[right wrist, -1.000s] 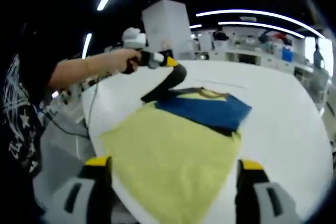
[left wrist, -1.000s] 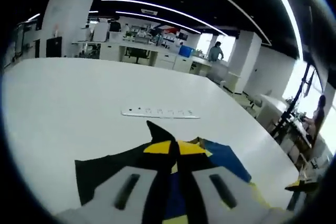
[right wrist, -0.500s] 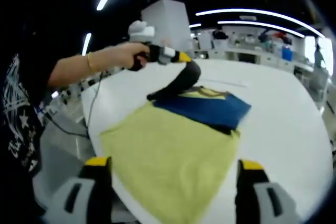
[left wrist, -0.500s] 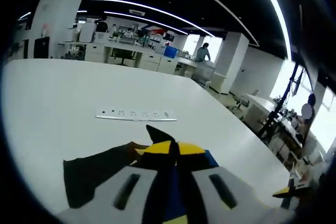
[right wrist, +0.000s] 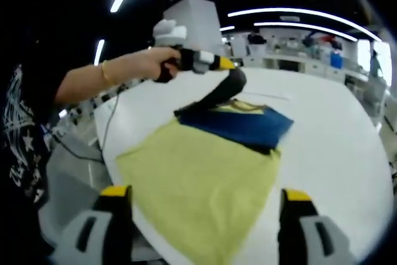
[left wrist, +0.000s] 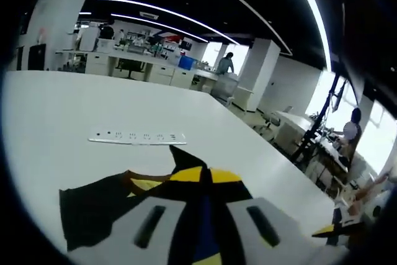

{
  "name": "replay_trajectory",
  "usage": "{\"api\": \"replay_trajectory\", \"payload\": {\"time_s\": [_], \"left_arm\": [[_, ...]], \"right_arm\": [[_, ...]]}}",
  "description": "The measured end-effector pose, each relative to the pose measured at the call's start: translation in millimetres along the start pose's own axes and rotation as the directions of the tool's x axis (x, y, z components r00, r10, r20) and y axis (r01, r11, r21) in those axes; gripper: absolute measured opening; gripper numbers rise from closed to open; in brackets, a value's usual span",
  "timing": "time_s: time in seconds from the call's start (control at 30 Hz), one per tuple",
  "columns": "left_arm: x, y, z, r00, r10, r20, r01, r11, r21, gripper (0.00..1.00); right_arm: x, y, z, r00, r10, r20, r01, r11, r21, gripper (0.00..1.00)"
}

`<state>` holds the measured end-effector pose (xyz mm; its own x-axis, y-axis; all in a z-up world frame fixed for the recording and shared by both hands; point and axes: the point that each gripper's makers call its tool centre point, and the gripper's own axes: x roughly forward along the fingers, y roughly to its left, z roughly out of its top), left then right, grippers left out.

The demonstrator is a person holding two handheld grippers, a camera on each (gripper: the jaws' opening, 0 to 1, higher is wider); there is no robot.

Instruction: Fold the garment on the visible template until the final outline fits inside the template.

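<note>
Your left gripper (right wrist: 231, 66) pinches the black sleeve (right wrist: 217, 94) of the garment (right wrist: 239, 122), lifting it above the yellow template (right wrist: 195, 187). Your right gripper (right wrist: 201, 206) is spread wide, holding nothing.

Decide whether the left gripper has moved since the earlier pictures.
Yes. In the right gripper view the left gripper has carried the black sleeve rightward over the garment.

garment (right wrist: 239, 125): soft matt cloth, blue and black with yellow trim, limp where lifted
yellow mat (right wrist: 198, 184): matt cloth with a slightly napped, towel-like surface
table (right wrist: 335, 147): smooth white top with a faint sheen
left gripper (left wrist: 203, 175): grey matt plastic jaws with yellow tips
right gripper (right wrist: 201, 200): grey matt plastic jaws with yellow caps
power strip (left wrist: 137, 136): smooth white plastic
</note>
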<state>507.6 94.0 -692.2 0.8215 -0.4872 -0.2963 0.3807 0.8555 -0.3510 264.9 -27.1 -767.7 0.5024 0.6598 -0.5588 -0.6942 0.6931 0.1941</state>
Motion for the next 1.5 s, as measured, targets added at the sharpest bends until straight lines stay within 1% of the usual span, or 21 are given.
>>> {"api": "replay_trajectory", "payload": {"time_s": [0.17, 0.37, 0.43, 0.53, 0.63, 0.73, 0.8, 0.87, 0.97, 1.0, 1.07, 1.1, 1.17, 1.2, 1.27, 1.3, 1.33, 1.4, 1.5], "left_arm": [[10.1, -17.0, -8.6, 0.999, -0.036, -0.009, 0.036, 0.999, 0.001, 0.0], [17.9, -39.2, -26.6, 0.996, -0.077, -0.045, 0.078, 0.997, 0.012, 0.0], [20.9, -42.5, -31.7, 0.995, -0.086, -0.053, 0.088, 0.996, 0.023, 0.0], [25.8, -50.0, -42.7, 0.99, -0.114, -0.079, 0.117, 0.993, 0.035, 0.0], [29.4, -58.1, -55.1, 0.987, -0.12, -0.108, 0.126, 0.991, 0.046, 0.0], [32.4, -64.3, -61.1, 0.984, -0.138, -0.114, 0.142, 0.989, 0.034, 0.0], [35.7, -68.9, -72.7, 0.976, -0.158, -0.15, 0.164, 0.986, 0.035, 0.0], [38.5, -71.0, -81.9, 0.971, -0.163, -0.175, 0.172, 0.985, 0.036, 0.0], [39.3, -72.6, -88.4, 0.968, -0.173, -0.183, 0.186, 0.981, 0.057, 0.0], [39.1, -73.7, -90.1, 0.966, -0.181, -0.184, 0.195, 0.979, 0.06, 0.02], [37.3, -75.3, -90.8, 0.964, -0.193, -0.184, 0.207, 0.976, 0.06, 0.1], [35.9, -76.3, -90.5, 0.964, -0.196, -0.181, 0.211, 0.975, 0.067, 0.16], [32.3, -79.8, -88.5, 0.96, -0.219, -0.176, 0.237, 0.967, 0.09, 0.25], [29.6, -80.7, -87.3, 0.958, -0.229, -0.174, 0.249, 0.963, 0.104, 0.32], [26.8, -78.8, -85.6, 0.956, -0.24, -0.168, 0.262, 0.956, 0.13, 0.45], [22.0, -76.8, -82.8, 0.96, -0.234, -0.156, 0.257, 0.954, 0.151, 0.53], [19.8, -75.3, -81.1, 0.961, -0.234, -0.148, 0.257, 0.953, 0.162, 0.59], [14.8, -70.5, -78.7, 0.962, -0.236, -0.14, 0.259, 0.949, 0.179, 0.7], [0.6, -64.5, -75.6, 0.961, -0.236, -0.145, 0.265, 0.935, 0.237, 0.83]], "right_arm": [[-0.3, -0.3, -1.0, 1.0, -0.006, 0.002, 0.006, 1.0, 0.008, 0.99], [-1.8, -1.4, -5.3, 1.0, -0.012, -0.003, 0.012, 1.0, 0.017, 0.99], [-2.6, -2.3, -6.4, 1.0, -0.014, -0.003, 0.014, 1.0, 0.019, 0.99], [-4.3, -3.3, -7.2, 1.0, -0.019, 0.0, 0.019, 0.999, 0.025, 0.99], [-4.4, -3.2, -7.8, 1.0, -0.021, -0.002, 0.021, 0.999, 0.029, 0.99], [-3.9, -3.5, -8.1, 1.0, -0.019, 0.001, 0.019, 0.999, 0.032, 0.99], [-3.0, -3.3, -8.3, 1.0, -0.015, 0.002, 0.015, 0.999, 0.035, 0.99], [-1.8, -3.1, -8.6, 1.0, -0.012, 0.001, 0.012, 0.999, 0.034, 0.99], [-1.0, -3.1, -8.3, 1.0, -0.009, 0.0, 0.009, 0.999, 0.035, 0.99], [-0.9, -2.9, -7.9, 1.0, -0.008, 0.002, 0.008, 0.999, 0.035, 0.99], [-0.8, -3.2, -7.7, 1.0, -0.005, 0.003, 0.005, 0.999, 0.036, 0.99], [-0.7, -3.6, -8.1, 1.0, -0.004, 0.001, 0.004, 0.999, 0.035, 0.99], [0.0, -3.8, -10.4, 1.0, 0.003, -0.013, -0.003, 1.0, 0.029, 0.99], [0.2, -3.8, -11.1, 1.0, 0.006, -0.017, -0.006, 1.0, 0.026, 0.99], [0.5, -3.4, -11.8, 1.0, 0.015, -0.027, -0.015, 1.0, 0.013, 0.99], [0.6, -3.3, -11.7, 0.999, 0.019, -0.029, -0.019, 1.0, 0.009, 0.99], [0.7, -3.1, -11.5, 0.999, 0.023, -0.031, -0.023, 1.0, 0.003, 0.99], [1.0, -2.7, -11.9, 0.998, 0.036, -0.044, -0.037, 0.999, -0.018, 0.99], [1.2, -3.0, -13.1, 0.997, 0.047, -0.064, -0.05, 0.998, -0.047, 0.99]]}}
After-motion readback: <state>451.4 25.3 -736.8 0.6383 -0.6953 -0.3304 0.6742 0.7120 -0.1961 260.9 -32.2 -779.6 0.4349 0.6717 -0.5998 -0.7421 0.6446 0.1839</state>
